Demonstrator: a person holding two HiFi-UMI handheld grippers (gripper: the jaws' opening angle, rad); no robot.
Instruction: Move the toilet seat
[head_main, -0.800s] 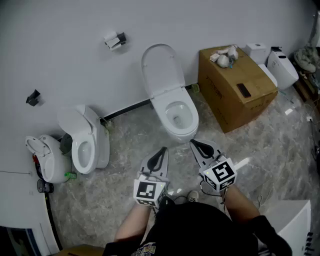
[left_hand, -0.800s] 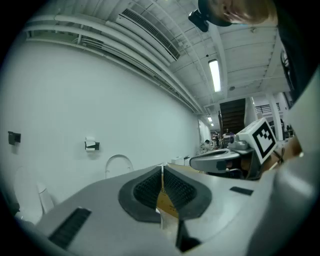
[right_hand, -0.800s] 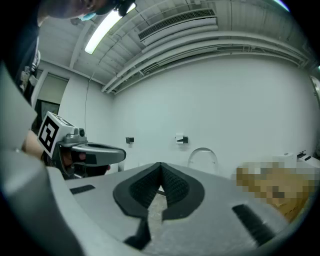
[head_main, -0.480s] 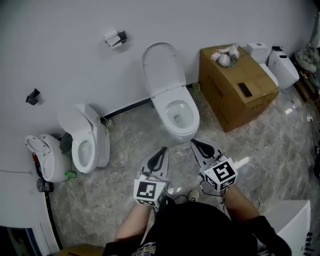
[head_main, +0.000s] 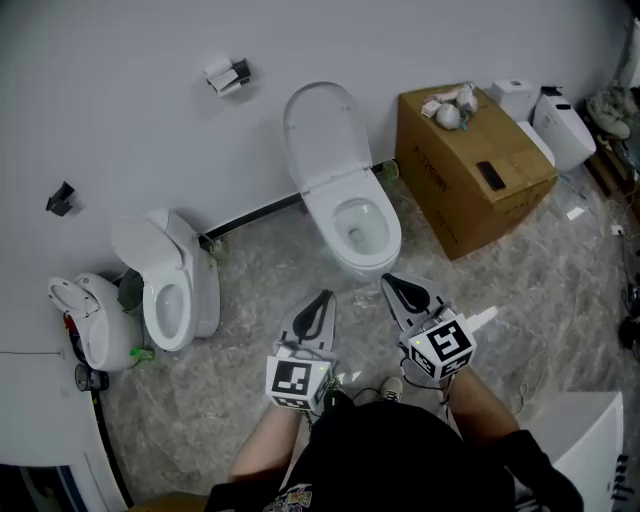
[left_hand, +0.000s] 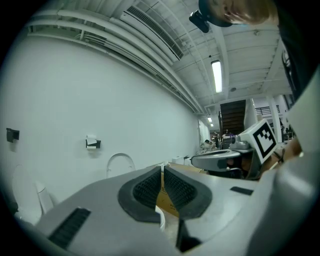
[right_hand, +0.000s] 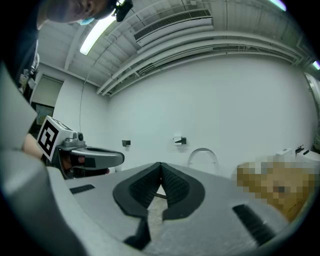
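Note:
A white toilet (head_main: 362, 232) stands against the wall in the middle of the head view, its seat and lid (head_main: 320, 130) raised upright. Both grippers hover level just in front of the bowl, not touching it. My left gripper (head_main: 322, 299) is shut with nothing between its pads. My right gripper (head_main: 392, 282) is also shut and empty, closer to the bowl's front rim. In the left gripper view the raised seat (left_hand: 120, 164) shows beyond the closed left gripper (left_hand: 162, 171). In the right gripper view the seat (right_hand: 202, 157) rises behind the closed right gripper (right_hand: 160, 166).
A large cardboard box (head_main: 470, 170) with small items on top stands right of the toilet. A smaller toilet (head_main: 175, 280) and another white fixture (head_main: 95, 320) sit at the left. A paper holder (head_main: 228, 77) hangs on the wall. More toilets (head_main: 555, 125) stand at the far right.
The head view has drifted slightly. Both grippers stay shut in about the same place in front of the toilet.

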